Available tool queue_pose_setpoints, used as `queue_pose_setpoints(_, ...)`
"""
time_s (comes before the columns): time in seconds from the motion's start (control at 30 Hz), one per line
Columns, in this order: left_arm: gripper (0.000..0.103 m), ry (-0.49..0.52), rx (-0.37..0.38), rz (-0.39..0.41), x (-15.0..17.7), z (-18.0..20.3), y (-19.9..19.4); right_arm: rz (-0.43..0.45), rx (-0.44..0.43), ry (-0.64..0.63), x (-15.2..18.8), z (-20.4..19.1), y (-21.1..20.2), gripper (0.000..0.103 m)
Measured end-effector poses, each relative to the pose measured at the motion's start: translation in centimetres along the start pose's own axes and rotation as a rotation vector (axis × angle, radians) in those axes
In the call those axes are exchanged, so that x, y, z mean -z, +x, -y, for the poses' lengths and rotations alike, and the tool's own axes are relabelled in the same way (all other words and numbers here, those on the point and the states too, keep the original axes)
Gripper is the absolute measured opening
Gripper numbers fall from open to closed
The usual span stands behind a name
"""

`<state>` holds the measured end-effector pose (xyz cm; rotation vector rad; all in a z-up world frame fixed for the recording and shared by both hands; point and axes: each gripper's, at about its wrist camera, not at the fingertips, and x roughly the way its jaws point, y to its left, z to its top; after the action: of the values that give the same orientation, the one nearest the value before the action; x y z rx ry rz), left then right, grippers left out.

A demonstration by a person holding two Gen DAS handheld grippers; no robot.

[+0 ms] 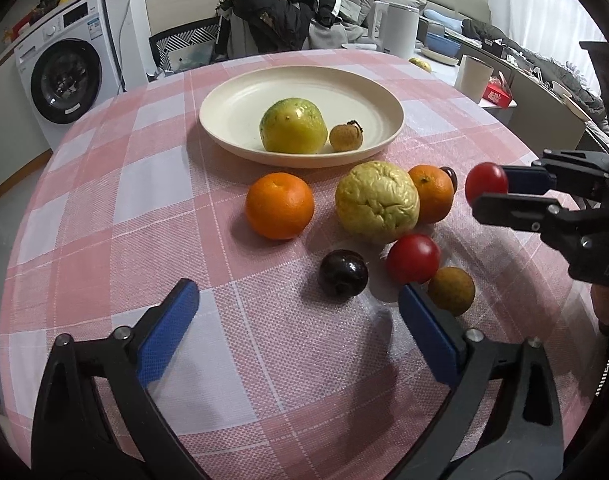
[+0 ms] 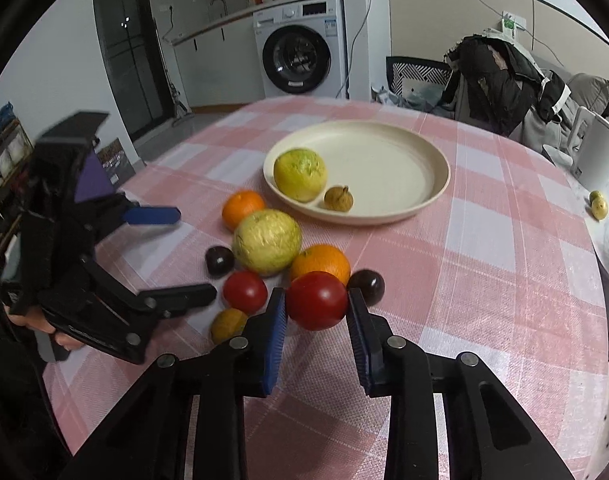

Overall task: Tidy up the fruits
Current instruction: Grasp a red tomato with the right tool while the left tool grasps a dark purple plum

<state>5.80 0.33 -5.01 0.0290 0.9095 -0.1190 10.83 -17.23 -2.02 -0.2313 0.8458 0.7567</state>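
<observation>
Right gripper [image 2: 316, 312] has its fingers clamped on a red tomato [image 2: 316, 300], lifted just above the checked desk [image 2: 484, 280]. Left gripper [image 1: 298, 316] hovers with fingers spread wide, nothing between them. On the cream plate [image 1: 240, 92]: 1 green-yellow citrus [image 1: 293, 125] and 1 longan [image 1: 346, 137], side by side. Oranges, a wrinkled guava [image 1: 377, 203] and another tomato [image 1: 413, 258] sit clustered just in front of the plate.

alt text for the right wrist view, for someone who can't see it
The right gripper pinches a red tomato just above a pink checked tablecloth. Beyond lie loose fruits and a cream plate holding a green-yellow fruit and a longan; the open left gripper hovers left.
</observation>
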Motion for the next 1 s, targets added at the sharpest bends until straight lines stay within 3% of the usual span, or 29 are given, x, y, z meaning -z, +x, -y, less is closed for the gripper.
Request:
queue_pose_setpoints(0.1,0.085,0.009,0.009,-0.029,-0.1,0.2,0.7,0.001,0.001,0.005,-0.1,0.1,0.1,0.031)
queue_pose_setpoints(0.53,0.050,0.048,0.044,-0.001,-0.6,1.3,0.6,0.009,0.010,0.012,0.1,0.2,-0.3,0.031)
queue_pose_setpoints(0.7,0.025,0.065,0.051,0.010,-0.5,1.8,0.3,0.011,0.010,0.007,0.1,0.1,-0.4,0.031)
queue_pose_setpoints(1.0,0.022,0.080,0.029,0.026,-0.2,2.4,-0.3,0.005,0.012,0.015,0.2,0.4,-0.2,0.031)
